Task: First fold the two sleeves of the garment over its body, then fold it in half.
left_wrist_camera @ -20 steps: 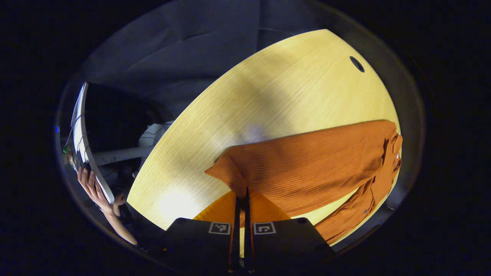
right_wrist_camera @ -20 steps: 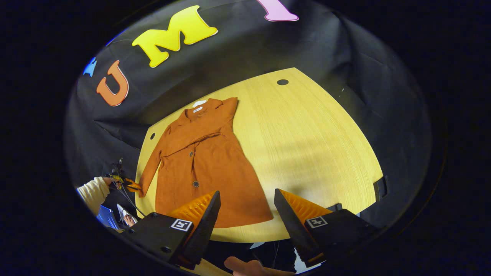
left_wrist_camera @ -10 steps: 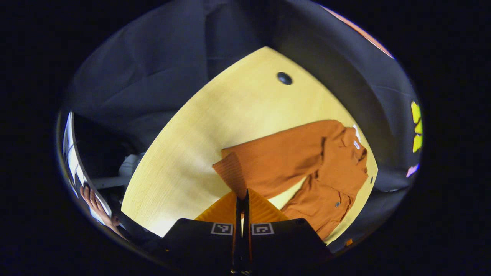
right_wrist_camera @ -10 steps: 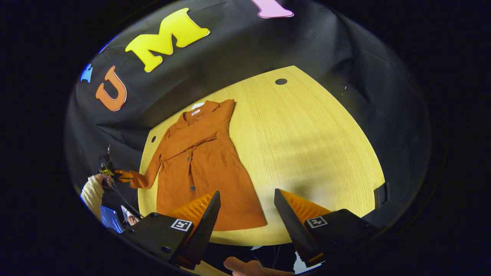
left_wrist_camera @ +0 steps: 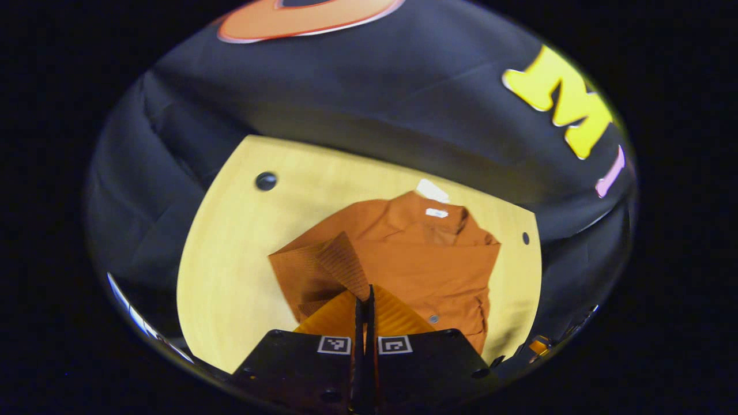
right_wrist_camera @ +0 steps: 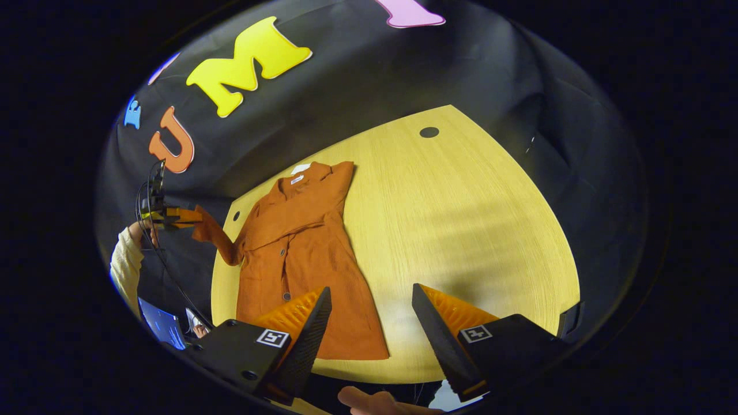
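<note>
A rust-orange buttoned dress [right_wrist_camera: 300,253] lies flat on the yellow wooden table [right_wrist_camera: 461,230], collar toward the booth wall. One sleeve lies folded across its chest. My left gripper [left_wrist_camera: 364,302] is shut on the cuff of the other sleeve [left_wrist_camera: 328,265] and holds it lifted off the table. In the right gripper view that left gripper [right_wrist_camera: 173,216] hangs in the air left of the table, the sleeve [right_wrist_camera: 216,239] stretched up to it. My right gripper [right_wrist_camera: 369,314] stands open above the table's near edge, nothing between its fingers, beside the dress hem.
The table has small dark cable holes [right_wrist_camera: 429,132] near its corners. A person's sleeve [right_wrist_camera: 124,262] holds the left gripper. A hand [right_wrist_camera: 369,400] shows below the right gripper. A lit screen [right_wrist_camera: 161,325] sits low at the left. Bare tabletop lies right of the dress.
The left gripper has risen and swung round with the sleeve cuff, lifting it from table level up into the air and turning to face the dress collar. The right gripper has barely moved.
</note>
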### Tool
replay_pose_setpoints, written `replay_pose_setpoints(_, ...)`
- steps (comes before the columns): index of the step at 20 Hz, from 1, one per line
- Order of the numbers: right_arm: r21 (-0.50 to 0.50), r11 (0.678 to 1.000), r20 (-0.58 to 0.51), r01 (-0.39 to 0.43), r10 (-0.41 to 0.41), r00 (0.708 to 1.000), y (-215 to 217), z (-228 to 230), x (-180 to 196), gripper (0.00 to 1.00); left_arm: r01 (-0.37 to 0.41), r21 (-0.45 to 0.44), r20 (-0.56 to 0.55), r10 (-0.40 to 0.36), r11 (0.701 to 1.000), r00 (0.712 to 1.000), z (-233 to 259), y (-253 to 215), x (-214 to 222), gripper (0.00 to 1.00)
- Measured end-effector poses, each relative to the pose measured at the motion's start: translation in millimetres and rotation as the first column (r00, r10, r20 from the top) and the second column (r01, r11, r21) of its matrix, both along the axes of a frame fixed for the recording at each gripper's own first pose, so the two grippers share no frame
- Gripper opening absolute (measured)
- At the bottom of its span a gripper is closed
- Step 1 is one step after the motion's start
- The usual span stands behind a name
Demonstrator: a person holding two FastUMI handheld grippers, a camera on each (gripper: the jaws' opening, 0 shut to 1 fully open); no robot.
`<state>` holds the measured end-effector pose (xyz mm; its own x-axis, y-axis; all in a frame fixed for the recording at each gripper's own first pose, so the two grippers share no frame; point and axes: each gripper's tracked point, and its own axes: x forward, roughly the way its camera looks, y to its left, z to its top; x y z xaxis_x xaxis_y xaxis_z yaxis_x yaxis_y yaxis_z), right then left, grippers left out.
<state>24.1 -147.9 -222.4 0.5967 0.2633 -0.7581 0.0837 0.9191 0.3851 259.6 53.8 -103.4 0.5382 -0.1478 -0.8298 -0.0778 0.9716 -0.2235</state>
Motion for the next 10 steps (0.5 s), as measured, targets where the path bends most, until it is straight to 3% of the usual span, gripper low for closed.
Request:
replay_pose_setpoints(1, 0.001, 1.0, 0.0, -0.002, 0.002, 1.0, -4.1, -2.6, -0.2, 0.92, 0.035, 0.002, 0.017, -0.035, 0.999, 0.999, 0.7, -29.5, 15.1, 0.0)
replay_pose_setpoints(4, -0.017, 1.0, -0.003, 0.008, -0.008, 1.0, -20.3, -7.9, -2.5, 0.91, 0.117, -0.01, 0.015, -0.117, 0.993, 0.993, -12.0, -112.9, 39.8, 0.03)
replay_pose_setpoints(7, 0.013, 0.999, 0.006, 0.034, -0.034, 0.999, -29.2, -6.2, -5.2, 0.92, 0.177, -0.078, -0.003, -0.177, 0.981, 0.984, -29.9, -202.1, 58.9, 0.03)
replay_pose_setpoints(10, 0.028, 0.997, 0.003, 0.076, -0.076, 0.997, -44.8, -11.2, -13.9, 0.92, 0.203, -0.061, -0.039, -0.206, 0.977, 0.978, -46.9, -254.1, 79.1, 0.03)
